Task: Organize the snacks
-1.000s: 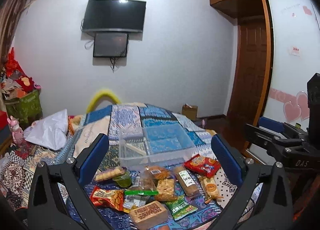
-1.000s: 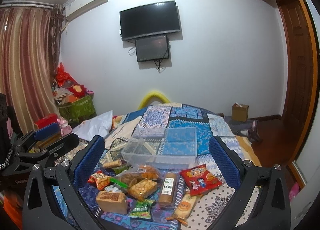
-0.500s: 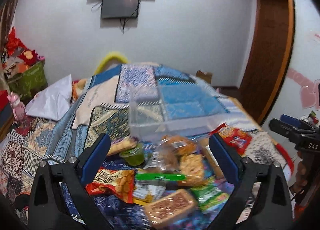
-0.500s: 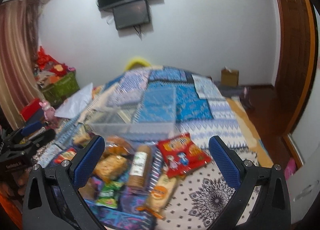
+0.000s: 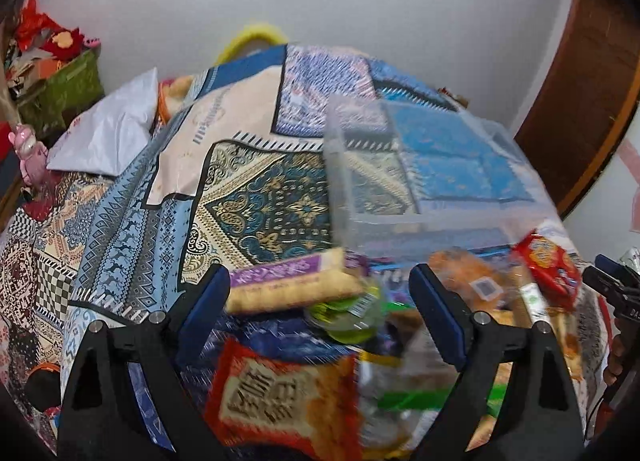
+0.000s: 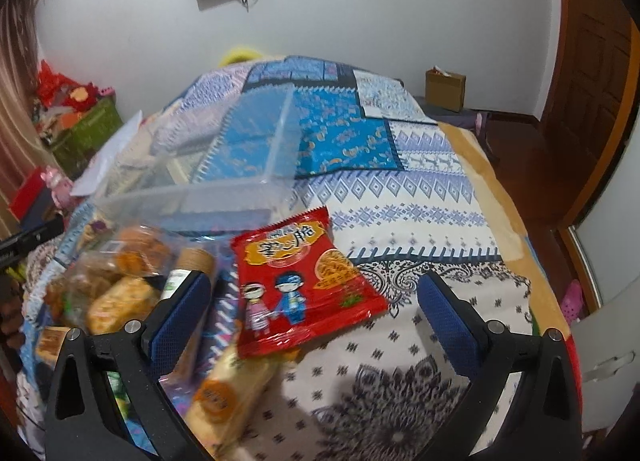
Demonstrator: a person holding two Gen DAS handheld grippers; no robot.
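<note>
Across the patterned bedspread (image 5: 256, 197) we see the biscuit pack (image 5: 292, 289) lying crosswise between our closing, empty left gripper (image 5: 320, 301); right gripper (image 6: 316, 313) gapes empty over the red packet (image 6: 304, 285).

Red snack pkt (image 6: 300, 285) has Chinese chars; orange pkt (image 5: 280, 393) too, both too blurred to read.
</note>
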